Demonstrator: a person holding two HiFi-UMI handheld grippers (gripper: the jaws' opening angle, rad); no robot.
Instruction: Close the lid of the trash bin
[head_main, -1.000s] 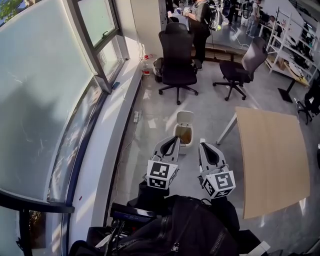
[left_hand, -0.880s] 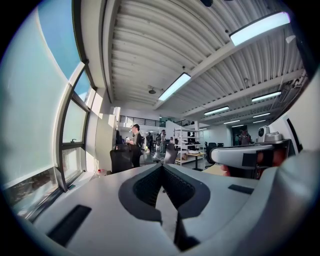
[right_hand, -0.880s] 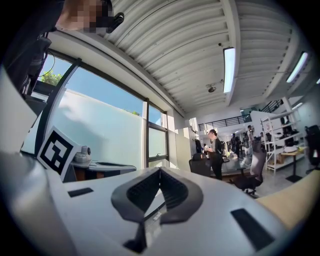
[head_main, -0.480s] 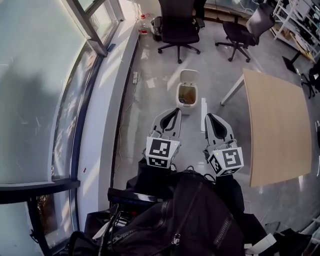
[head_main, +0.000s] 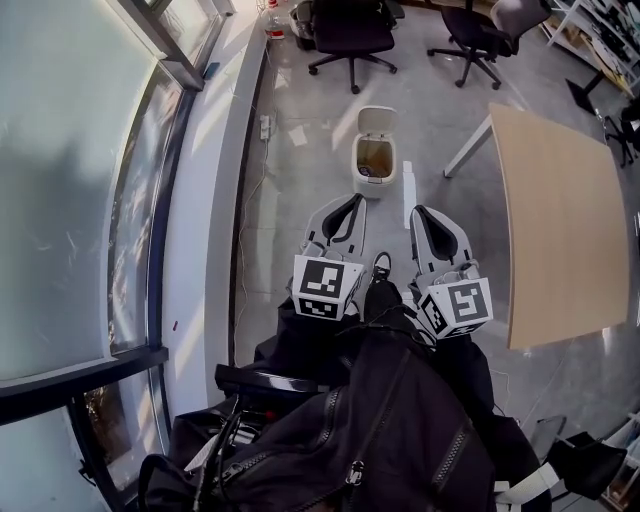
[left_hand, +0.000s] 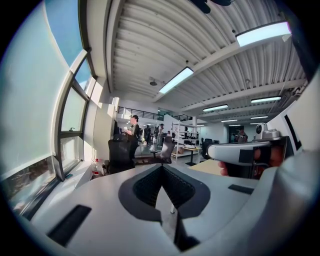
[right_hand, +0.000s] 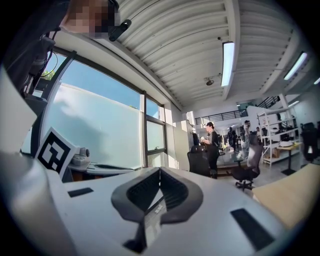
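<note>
A small white trash bin stands on the grey floor in the head view, brownish inside. Its lid is raised upright at the far side. My left gripper is held a short way in front of the bin, its jaws shut with nothing between them. Just right of it, my right gripper is also shut and holds nothing. Both point toward the bin without touching it. The left gripper and right gripper views look across the room and do not show the bin.
A wooden table stands to the right, and a white strip lies on the floor beside the bin. Office chairs stand beyond it. A window wall and sill run along the left. A black bag sits under the grippers. A person stands far off.
The head view has tilted further down, so the bin and chairs sit higher in the frame. Both grippers stayed shut and side by side. The bin's lid is still up.
</note>
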